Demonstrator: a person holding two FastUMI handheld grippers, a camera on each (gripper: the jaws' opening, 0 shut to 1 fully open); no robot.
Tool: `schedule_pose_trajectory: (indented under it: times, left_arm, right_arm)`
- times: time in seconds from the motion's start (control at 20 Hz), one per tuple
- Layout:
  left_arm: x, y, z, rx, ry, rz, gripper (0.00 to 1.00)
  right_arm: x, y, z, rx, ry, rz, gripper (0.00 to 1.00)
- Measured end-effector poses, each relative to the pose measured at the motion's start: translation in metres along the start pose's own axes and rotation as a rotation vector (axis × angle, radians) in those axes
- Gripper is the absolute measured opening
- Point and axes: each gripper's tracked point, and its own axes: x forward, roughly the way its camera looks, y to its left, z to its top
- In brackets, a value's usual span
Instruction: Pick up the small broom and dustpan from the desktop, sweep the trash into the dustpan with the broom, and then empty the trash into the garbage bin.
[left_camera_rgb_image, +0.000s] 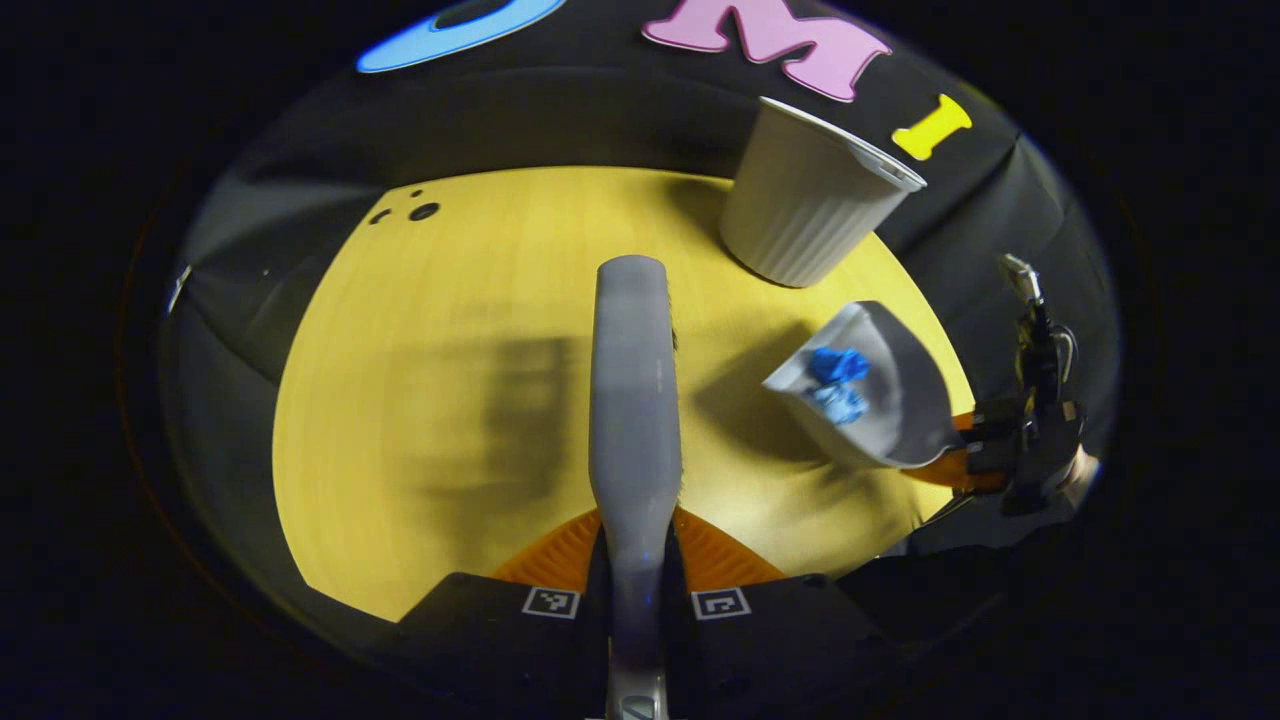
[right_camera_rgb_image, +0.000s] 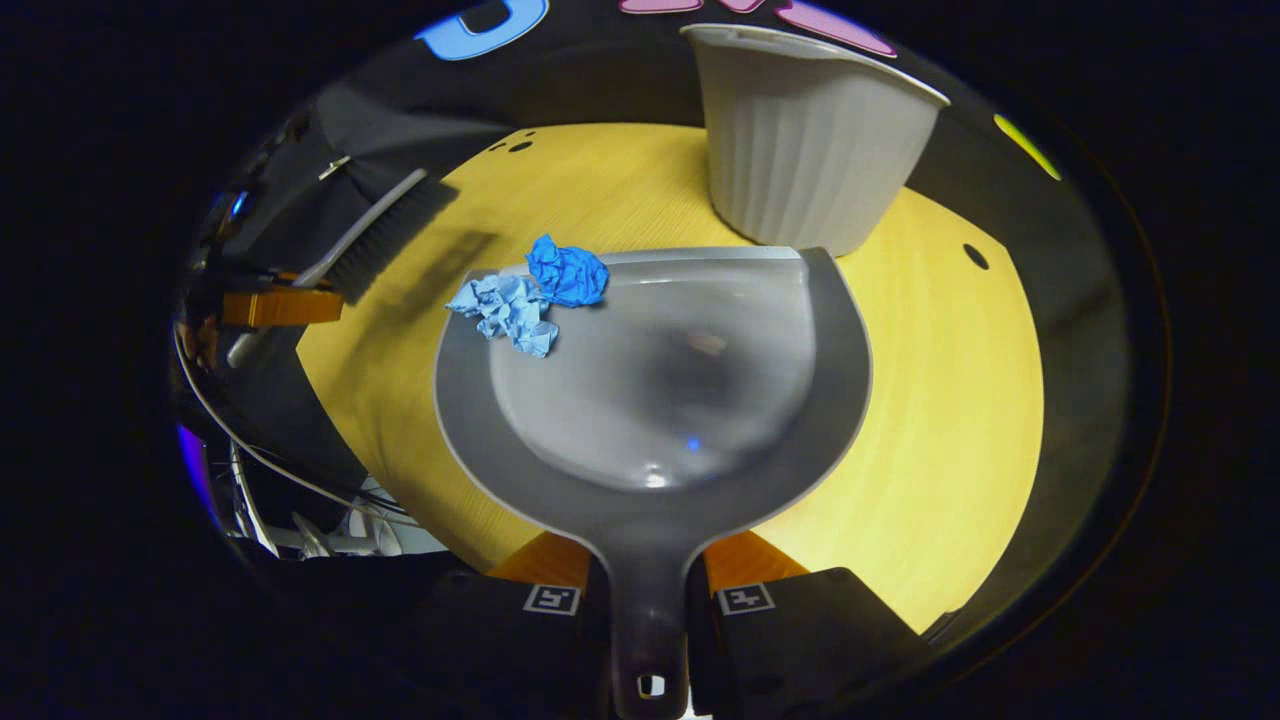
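A round yellow wood-grain tabletop (left_camera_rgb_image: 480, 420) sits in a booth walled with black cloth, with a few small dark holes near its far edge.

In the left gripper view, the left gripper (left_camera_rgb_image: 636, 560) is clamped on the grey handle of the small broom (left_camera_rgb_image: 632, 400), both fingers pressing its sides; the handle runs straight ahead over the table and casts a blurred shadow to the left. In the right gripper view, this same broom (right_camera_rgb_image: 385, 235) appears at the far left, its dark bristles above the table edge.

The right gripper (right_camera_rgb_image: 648, 590) grips the dark grey handle of the dustpan (right_camera_rgb_image: 700, 390), its fingers tight on either side. The pan is held out over the tabletop with its front lip pointing toward the white ribbed garbage bin (right_camera_rgb_image: 810, 150), which stands upright near the table's far edge, just beyond the lip. Two crumpled balls of blue paper trash (right_camera_rgb_image: 535, 290) lie at the pan's front left corner, touching each other, the paler one overhanging the rim.

From the left gripper view, the dustpan (left_camera_rgb_image: 900, 400) is seen tilted at the right, the blue trash (left_camera_rgb_image: 838, 382) inside, below the bin (left_camera_rgb_image: 815, 195).
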Motion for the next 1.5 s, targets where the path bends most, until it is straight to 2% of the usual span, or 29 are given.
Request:
schedule_pose_trajectory:
  times: [0.05, 0.15, 0.35, 0.4, 0.55, 0.7, 0.8, 0.95, 1.1, 1.3, 1.5]
  left_arm:
    - [-0.001, 0.019, -0.013, -0.012, -0.005, 0.006, 0.29]
    - [0.005, 0.053, -0.040, -0.033, -0.010, 0.011, 0.23]
    - [0.006, 0.103, -0.096, -0.049, -0.005, 0.017, 0.29]
    - [0.003, 0.102, -0.101, -0.053, 0.002, 0.019, 0.26]
    - [0.006, 0.100, -0.106, -0.064, 0.016, 0.032, 0.26]
    - [0.011, 0.093, -0.108, -0.073, 0.027, 0.030, 0.26]
    - [0.010, 0.091, -0.112, -0.083, 0.025, 0.020, 0.26]
    - [0.002, 0.087, -0.111, -0.098, 0.006, 0.020, 0.26]
    - [-0.007, 0.088, -0.106, -0.147, -0.029, 0.021, 0.26]
    - [-0.015, 0.091, -0.098, -0.191, -0.064, 0.037, 0.26]
    - [-0.013, 0.098, -0.095, -0.191, -0.061, 0.051, 0.26]
  right_arm:
    - [-0.012, -0.005, 0.003, 0.005, -0.009, -0.019, 0.35]
    - [-0.042, -0.010, 0.009, 0.014, -0.031, -0.039, 0.35]
    - [-0.100, -0.028, 0.015, 0.000, -0.064, -0.066, 0.35]
    - [-0.111, -0.034, 0.022, 0.008, -0.067, -0.060, 0.35]
    - [-0.150, -0.051, 0.050, 0.005, -0.128, -0.072, 0.35]
    - [-0.166, -0.051, 0.079, 0.006, -0.162, -0.080, 0.35]
    - [-0.166, -0.058, 0.104, 0.036, -0.171, -0.076, 0.35]
    - [-0.156, -0.093, 0.139, 0.034, -0.193, -0.141, 0.35]
    - [-0.149, -0.116, 0.185, 0.084, -0.234, -0.181, 0.35]
    - [-0.129, -0.155, 0.226, 0.055, -0.255, -0.312, 0.35]
    - [-0.097, -0.167, 0.244, 0.001, -0.235, -0.402, 0.35]
